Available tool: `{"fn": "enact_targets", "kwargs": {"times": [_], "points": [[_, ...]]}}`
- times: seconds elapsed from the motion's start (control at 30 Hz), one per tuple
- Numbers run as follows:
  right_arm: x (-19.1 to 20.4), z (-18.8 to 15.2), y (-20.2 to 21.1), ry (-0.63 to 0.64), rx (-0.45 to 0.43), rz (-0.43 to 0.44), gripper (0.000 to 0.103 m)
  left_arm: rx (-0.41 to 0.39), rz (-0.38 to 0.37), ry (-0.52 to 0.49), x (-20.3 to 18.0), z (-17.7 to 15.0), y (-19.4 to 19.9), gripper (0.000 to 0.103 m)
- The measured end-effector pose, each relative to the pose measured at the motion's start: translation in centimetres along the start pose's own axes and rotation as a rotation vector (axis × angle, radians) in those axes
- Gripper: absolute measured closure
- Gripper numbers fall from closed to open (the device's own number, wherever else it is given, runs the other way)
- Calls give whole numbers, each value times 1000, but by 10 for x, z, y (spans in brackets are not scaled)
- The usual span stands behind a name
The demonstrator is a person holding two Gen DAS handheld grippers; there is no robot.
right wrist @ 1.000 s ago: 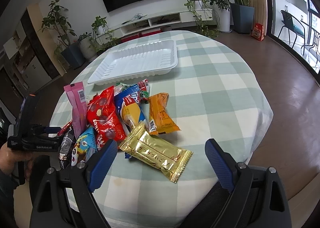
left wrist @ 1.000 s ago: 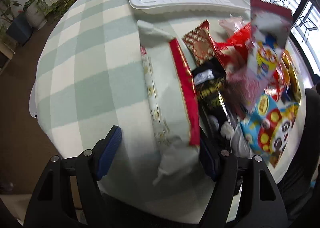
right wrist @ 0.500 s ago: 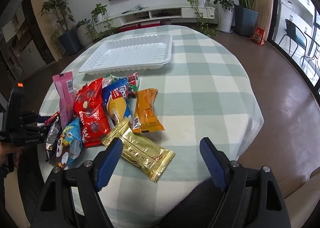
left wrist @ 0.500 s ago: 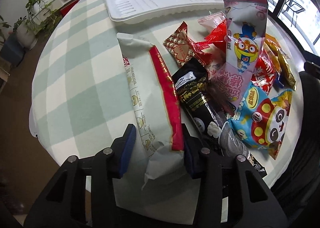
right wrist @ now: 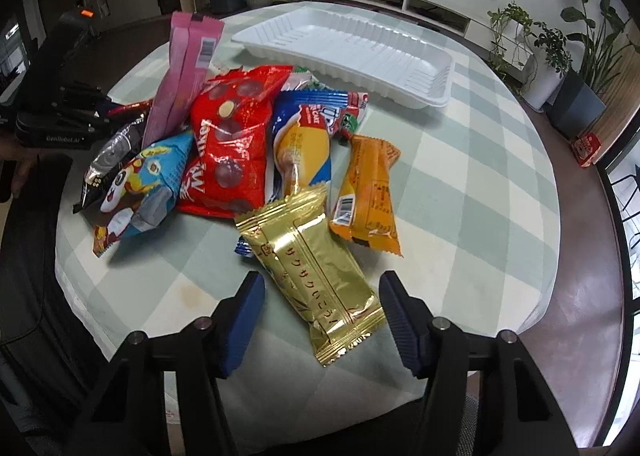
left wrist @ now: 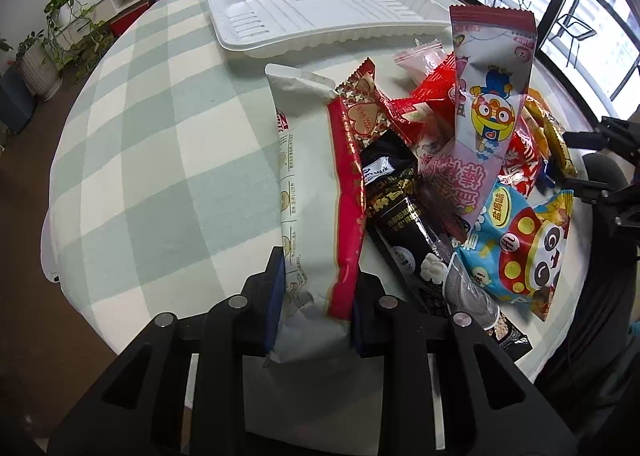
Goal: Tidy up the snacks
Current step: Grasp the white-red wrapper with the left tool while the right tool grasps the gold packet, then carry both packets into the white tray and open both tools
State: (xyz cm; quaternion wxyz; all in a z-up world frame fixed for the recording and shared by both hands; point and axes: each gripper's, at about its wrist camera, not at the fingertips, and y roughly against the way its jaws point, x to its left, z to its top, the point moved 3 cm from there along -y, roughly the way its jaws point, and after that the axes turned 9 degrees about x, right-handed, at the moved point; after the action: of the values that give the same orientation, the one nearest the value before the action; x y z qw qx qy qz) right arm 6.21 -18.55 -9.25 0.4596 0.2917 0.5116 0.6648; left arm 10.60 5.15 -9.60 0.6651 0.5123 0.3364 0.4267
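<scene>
While your left tongs [left wrist: 316, 296] pinch the near end of the white-red pack [left wrist: 316, 192], bottom centre of the left view, the pack runs up-frame beside the snack pile [left wrist: 460, 160]. White tray [left wrist: 320, 12] sits upper centre on the checked bench [left wrist: 160, 128], apart from the pile. Your right tongs [right wrist: 322, 320] are spread wide, low centre of the right view, straddling the near end of the gold pack [right wrist: 316, 276] without touching. Orange pack [right wrist: 366, 192] lies just right of it.
</scene>
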Motion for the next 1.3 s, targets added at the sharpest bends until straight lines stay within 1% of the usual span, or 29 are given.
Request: {"fn": "enact_targets", "kwargs": {"times": [0.03, 0.13, 0.2, 0.23, 0.27, 0.33, 0.4, 0.47, 0.53, 0.73, 0.87, 1.0, 1.17, 1.23, 1.3], "points": [[1, 0, -3, 8, 8, -5, 48, 0, -1, -3, 0, 0, 0, 78], [4, 1, -7, 33, 17, -22, 50, -1, -10, -4, 1, 0, 0, 78], [5, 3, -8, 49, 18, -25, 56, -5, -13, -6, 2, 0, 0, 79], [6, 3, -8, 59, 18, -36, 63, -12, -13, -7, 2, 0, 1, 79], [6, 4, -8, 61, 19, -45, 66, -18, -16, -5, 3, -1, 2, 79], [5, 4, -6, 48, 20, -30, 71, -21, -22, -3, 2, -5, 2, 80], [4, 3, -6, 39, 20, -26, 73, -34, -31, 9, 4, -8, 4, 80], [3, 3, -5, 27, 16, -22, 80, -50, -39, 22, 7, -9, 7, 80], [1, 2, -2, 9, 10, -12, 82, -67, -60, 40, 11, -11, 11, 80], [3, -3, 11, -43, -23, 57, 84, -102, -118, 93, 21, -21, 20, 80], [1, -4, 23, -97, -59, 154, 85, -141, -174, 140, 29, -30, 31, 80], [-2, -2, 36, -151, -101, 263, 85, -181, -204, 169, 33, -33, 46, 80], [-8, 4, 49, -196, -150, 379, 85, -225, -240, 182, 37, -27, 61, 80], [-15, 6, 52, -226, -168, 406, 85, -237, -244, 181, 37, -20, 67, 80], [-28, 10, 55, -260, -186, 407, 85, -249, -253, 176, 38, -11, 72, 80]]}}
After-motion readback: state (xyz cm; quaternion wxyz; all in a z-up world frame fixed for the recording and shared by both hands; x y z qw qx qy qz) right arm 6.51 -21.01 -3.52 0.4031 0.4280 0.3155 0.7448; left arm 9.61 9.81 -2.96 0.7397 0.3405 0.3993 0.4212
